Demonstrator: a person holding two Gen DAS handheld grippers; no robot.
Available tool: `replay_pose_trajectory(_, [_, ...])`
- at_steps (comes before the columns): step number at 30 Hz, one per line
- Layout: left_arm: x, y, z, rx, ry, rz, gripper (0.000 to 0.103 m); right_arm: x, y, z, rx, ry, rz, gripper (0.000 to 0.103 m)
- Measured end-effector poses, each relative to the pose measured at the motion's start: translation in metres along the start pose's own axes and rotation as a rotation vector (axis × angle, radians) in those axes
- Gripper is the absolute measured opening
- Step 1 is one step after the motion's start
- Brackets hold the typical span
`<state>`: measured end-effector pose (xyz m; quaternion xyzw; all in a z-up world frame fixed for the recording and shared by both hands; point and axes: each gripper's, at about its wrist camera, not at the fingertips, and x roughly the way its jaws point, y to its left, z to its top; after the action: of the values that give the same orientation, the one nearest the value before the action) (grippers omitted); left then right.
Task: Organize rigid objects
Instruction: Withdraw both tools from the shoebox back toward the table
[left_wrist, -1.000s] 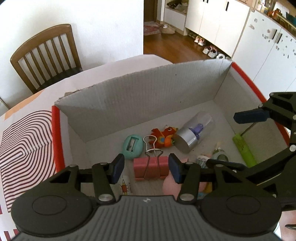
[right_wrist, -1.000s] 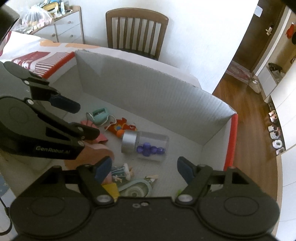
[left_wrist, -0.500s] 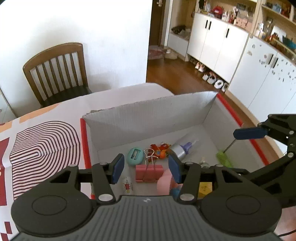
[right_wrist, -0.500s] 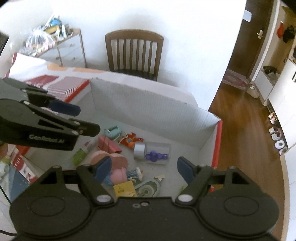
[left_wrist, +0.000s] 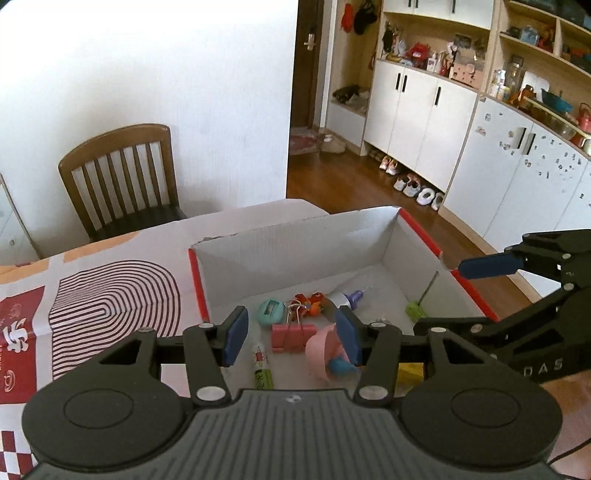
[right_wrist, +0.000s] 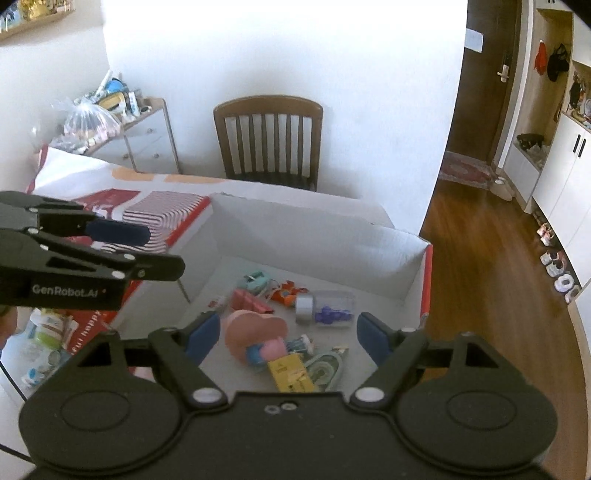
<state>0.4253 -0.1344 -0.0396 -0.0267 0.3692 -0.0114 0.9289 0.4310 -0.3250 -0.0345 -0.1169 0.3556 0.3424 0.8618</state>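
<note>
Right wrist: filled box (right_wrist: 424, 280) (cardboard).

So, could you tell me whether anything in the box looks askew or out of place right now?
Nothing looks damaged or spilled. The clear jar lies on its side on the floor of the cardboard box, and the pink binder clip, teal sharpener and other small items sit in a loose jumble rather than sorted. Both grippers are above the box and hold nothing.

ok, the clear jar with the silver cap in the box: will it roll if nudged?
Probably. The clear jar lies on its side on the flat floor of the cardboard box. Its smooth wall looks slippery. It seems light: only small purple pieces inside.
</note>
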Motion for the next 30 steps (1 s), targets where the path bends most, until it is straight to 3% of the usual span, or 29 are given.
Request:
replay_pose_trajectory(9, [-0.049, 0.023, -0.026, -0.011, -0.036, -0.034, 0.052, -0.027, 0.036, -0.009, -0.022, -0.035, 0.026, 0.085])
replay_pose_trajectory(12, [-0.065, 0.037, -0.038, -0.03, -0.049, -0.038, 0.06, -0.035, 0.05, -0.012, -0.013, -0.047, 0.037, 0.086])
replay_pose_trajectory(18, [-0.092, 0.067, -0.067, -0.06, -0.057, -0.042, 0.06, -0.047, 0.084, -0.02, 0.0, -0.071, 0.059, 0.091])
replay_pose_trajectory(22, [-0.107, 0.084, -0.085, -0.066, -0.058, -0.021, 0.073, -0.048, 0.108, -0.026, 0.014, -0.068, 0.066, 0.094])
replay_pose_trajectory(30, [-0.134, 0.124, -0.116, -0.093, -0.077, -0.001, 0.082, -0.041, 0.15, -0.032, 0.035, -0.057, 0.081, 0.103])
